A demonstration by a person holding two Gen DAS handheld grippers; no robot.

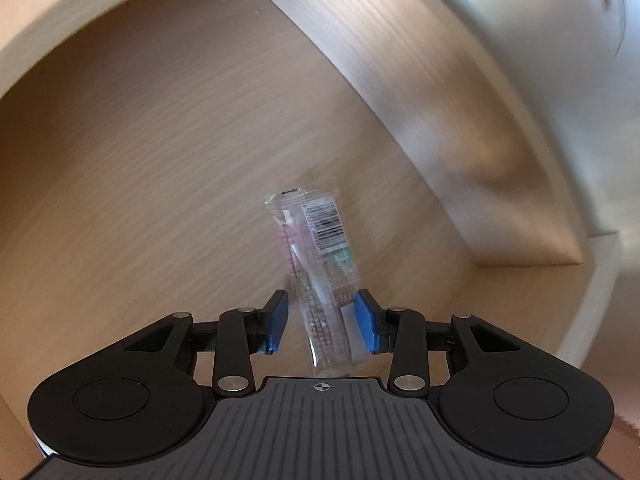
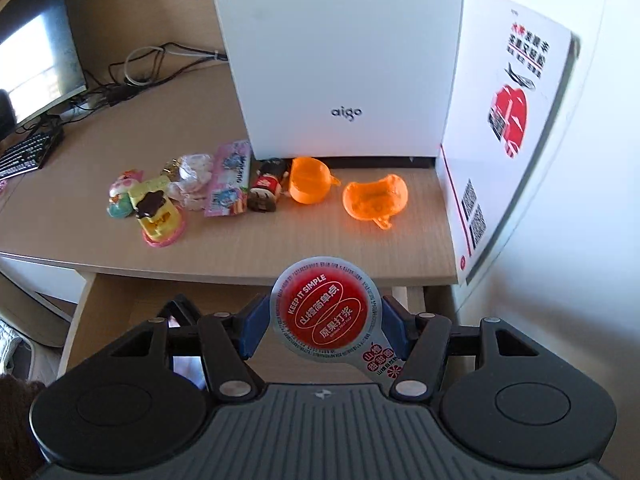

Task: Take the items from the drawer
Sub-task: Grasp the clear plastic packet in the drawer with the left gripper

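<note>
Drawer floor: 1 clear packet. Desk: toys, 2 orange cups, white box.

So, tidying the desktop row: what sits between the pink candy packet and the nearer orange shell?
In the right wrist view, a small red-and-black figurine lies between the pink packet and that orange shell.

"aigo" on white box, "KEEP IT SIMPLE" on lid
</note>
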